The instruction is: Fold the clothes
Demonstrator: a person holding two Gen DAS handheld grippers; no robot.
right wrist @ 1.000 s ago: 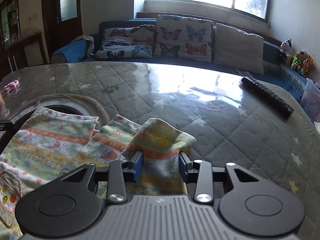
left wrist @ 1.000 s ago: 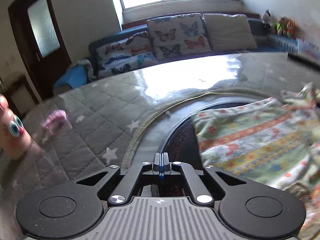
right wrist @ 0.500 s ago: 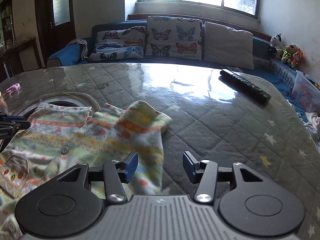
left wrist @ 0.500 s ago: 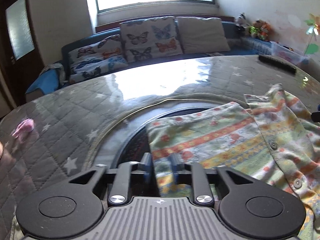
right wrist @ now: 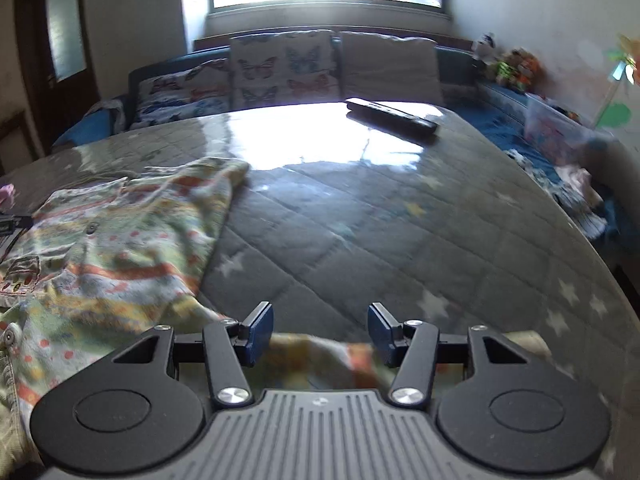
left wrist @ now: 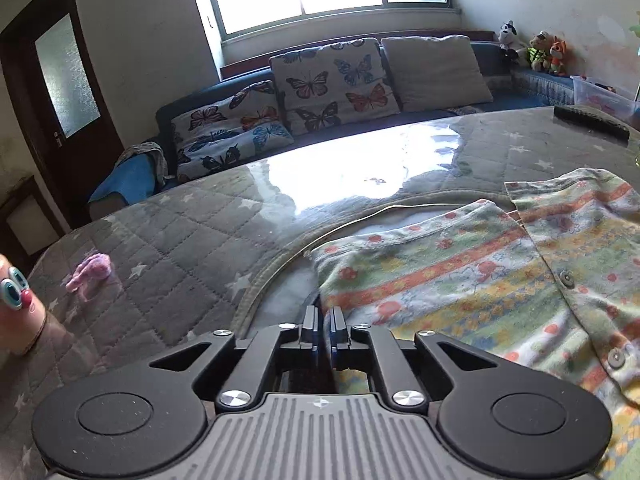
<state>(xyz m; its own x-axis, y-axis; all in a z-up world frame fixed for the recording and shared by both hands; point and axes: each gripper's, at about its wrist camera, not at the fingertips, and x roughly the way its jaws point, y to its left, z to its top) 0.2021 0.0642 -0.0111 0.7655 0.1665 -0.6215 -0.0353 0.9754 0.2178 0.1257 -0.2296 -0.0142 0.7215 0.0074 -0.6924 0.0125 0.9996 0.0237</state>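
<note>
A patterned child's shirt [left wrist: 472, 276] with orange, yellow and green stripes and buttons lies spread on the quilted grey table cover [left wrist: 180, 240]. My left gripper [left wrist: 323, 322] is nearly shut at the shirt's near left edge; whether cloth sits between the fingers is hidden. In the right wrist view the shirt [right wrist: 120, 240] lies to the left, with a fold of it under my right gripper [right wrist: 320, 330], which is open and empty above the cloth.
A black remote [right wrist: 390, 120] lies at the far side of the table. A small pink toy [left wrist: 90, 272] and a big-eyed figure [left wrist: 16, 308] sit at the left. A sofa with butterfly cushions [left wrist: 332, 84] stands behind the table.
My left gripper closed from open at the shirt's left edge. My right gripper let go of the sleeve, opened wide and drew back to the right; the sleeve now lies flat.
</note>
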